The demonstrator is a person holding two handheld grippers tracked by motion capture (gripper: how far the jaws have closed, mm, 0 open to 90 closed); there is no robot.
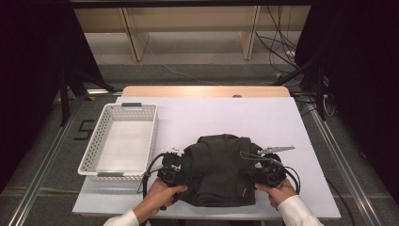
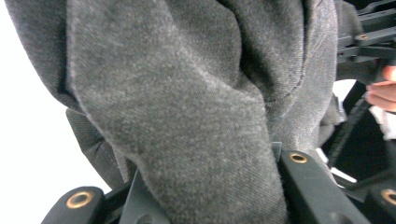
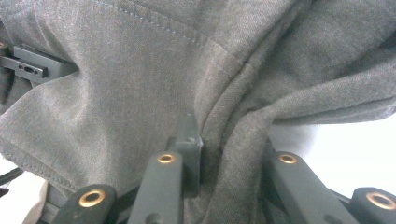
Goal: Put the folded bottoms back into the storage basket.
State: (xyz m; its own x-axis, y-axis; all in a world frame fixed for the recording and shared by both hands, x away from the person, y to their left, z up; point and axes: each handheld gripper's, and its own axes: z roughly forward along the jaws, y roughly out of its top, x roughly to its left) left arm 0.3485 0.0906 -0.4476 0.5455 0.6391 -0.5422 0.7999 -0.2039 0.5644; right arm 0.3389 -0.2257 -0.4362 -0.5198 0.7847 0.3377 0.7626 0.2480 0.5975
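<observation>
A dark grey garment [image 1: 219, 169] lies bunched on the white table [image 1: 226, 117], near the front edge. My left gripper [image 1: 171, 169] is at the garment's left side and my right gripper [image 1: 268, 172] at its right side, each held by a hand. In the left gripper view a thick fold of the cloth [image 2: 187, 116] is pinched in my left gripper [image 2: 215, 186]. In the right gripper view a seamed fold of the cloth [image 3: 140, 93] is clamped in my right gripper [image 3: 233, 154]. Both sides of the garment look slightly raised.
A white perforated basket [image 1: 101, 141] stands on the table's left part, just left of the garment. Wooden shelf legs and loose cables are on the floor beyond the table's far edge. The other hand [image 2: 380, 91] appears at the right of the left gripper view.
</observation>
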